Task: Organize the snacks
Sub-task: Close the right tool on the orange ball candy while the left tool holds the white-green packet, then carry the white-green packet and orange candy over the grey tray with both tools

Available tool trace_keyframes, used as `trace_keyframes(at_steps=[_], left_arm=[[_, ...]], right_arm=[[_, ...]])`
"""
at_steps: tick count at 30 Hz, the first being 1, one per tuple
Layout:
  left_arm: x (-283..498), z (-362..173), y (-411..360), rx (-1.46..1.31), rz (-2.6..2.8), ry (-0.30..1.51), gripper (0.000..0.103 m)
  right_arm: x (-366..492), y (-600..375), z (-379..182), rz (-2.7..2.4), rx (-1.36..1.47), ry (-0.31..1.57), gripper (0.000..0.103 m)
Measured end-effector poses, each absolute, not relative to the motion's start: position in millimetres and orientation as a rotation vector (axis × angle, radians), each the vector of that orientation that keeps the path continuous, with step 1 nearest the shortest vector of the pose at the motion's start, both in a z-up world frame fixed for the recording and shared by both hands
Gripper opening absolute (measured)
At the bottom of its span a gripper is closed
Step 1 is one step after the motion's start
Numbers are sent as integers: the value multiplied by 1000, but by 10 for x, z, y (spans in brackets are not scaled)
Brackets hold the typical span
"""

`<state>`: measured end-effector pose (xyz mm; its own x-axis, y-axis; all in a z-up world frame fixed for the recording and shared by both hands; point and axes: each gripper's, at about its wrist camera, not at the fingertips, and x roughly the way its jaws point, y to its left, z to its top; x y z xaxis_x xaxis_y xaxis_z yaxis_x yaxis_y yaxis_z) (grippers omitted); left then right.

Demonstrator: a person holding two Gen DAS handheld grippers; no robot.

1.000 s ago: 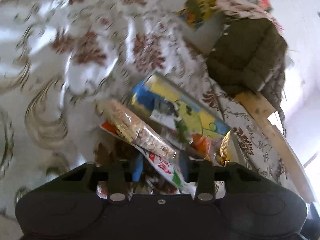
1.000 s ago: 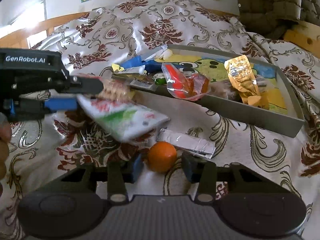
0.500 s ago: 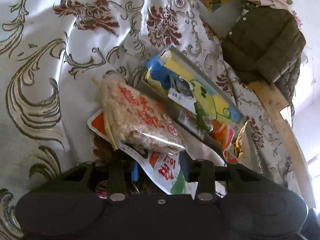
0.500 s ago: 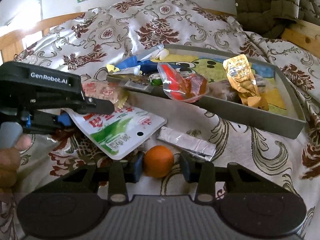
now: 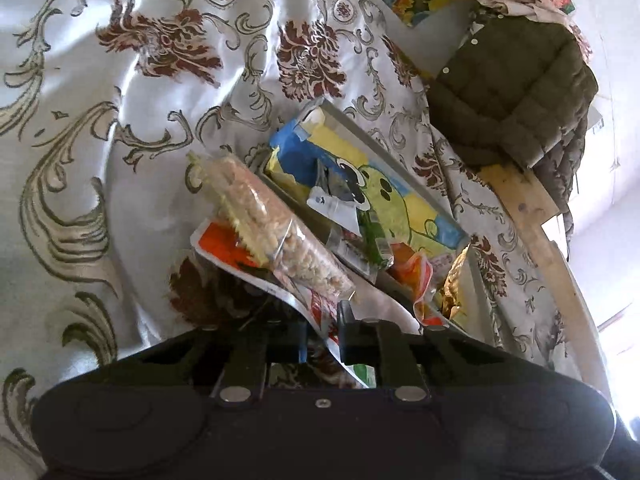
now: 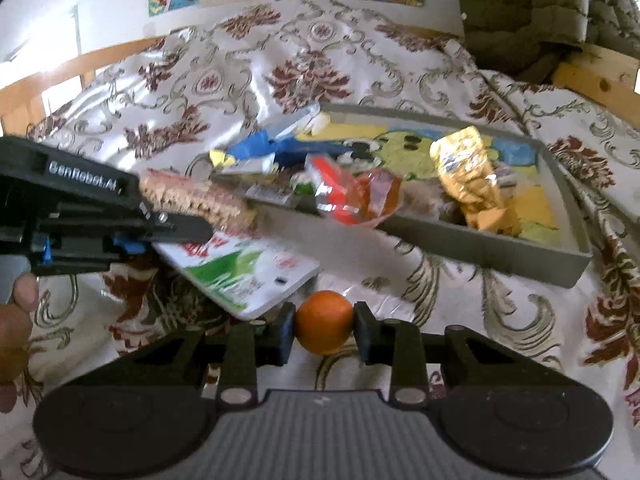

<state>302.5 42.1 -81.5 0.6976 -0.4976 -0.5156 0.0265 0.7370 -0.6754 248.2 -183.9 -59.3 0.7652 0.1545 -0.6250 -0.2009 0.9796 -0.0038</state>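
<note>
A: What lies on the bed (image 6: 360, 64)?
B: A grey tray (image 6: 472, 248) holding wrapped snacks.

A: The left gripper (image 5: 322, 336)?
B: Its fingers are closing on a flat pouch (image 5: 320, 304) beside the tray, with a cracker pack (image 5: 272, 224) lying on it.

A: The right gripper (image 6: 324, 330)?
B: Closing; pads press the orange (image 6: 323, 326).

Tray (image 6: 440, 240) sits on bedspread (image 6: 280, 60); wrappers (image 6: 468, 176) lie inside. Pouch (image 6: 248, 276) lies before the tray's left end, cracker pack (image 6: 192, 200) on it. Orange (image 6: 325, 327) just right of pouch. Jacket (image 6: 532, 12) behind the tray.
</note>
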Motion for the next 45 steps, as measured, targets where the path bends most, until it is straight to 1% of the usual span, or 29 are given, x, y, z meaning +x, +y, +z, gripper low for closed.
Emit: trace_keyframes(at_steps=[6, 19, 27, 34, 40, 45], left_arm=[[2825, -644, 610, -798, -284, 753, 6], [2393, -440, 830, -905, -241, 701, 5], [2171, -154, 663, -742, -283, 569, 4], [2283, -197, 633, -772, -321, 546, 4], [2331, -156, 577, -722, -346, 502, 4], [2459, -121, 457, -644, -380, 431, 4]], right_arm=[[2409, -1833, -490, 187, -109, 610, 34], [2323, -1747, -400, 203, -153, 527, 35], [2274, -1763, -347, 196, -142, 493, 35], [2246, -1804, -274, 182, -130, 447, 35], [2283, -1906, -233, 157, -112, 422, 35], [2367, -2054, -180, 109, -103, 413, 35]])
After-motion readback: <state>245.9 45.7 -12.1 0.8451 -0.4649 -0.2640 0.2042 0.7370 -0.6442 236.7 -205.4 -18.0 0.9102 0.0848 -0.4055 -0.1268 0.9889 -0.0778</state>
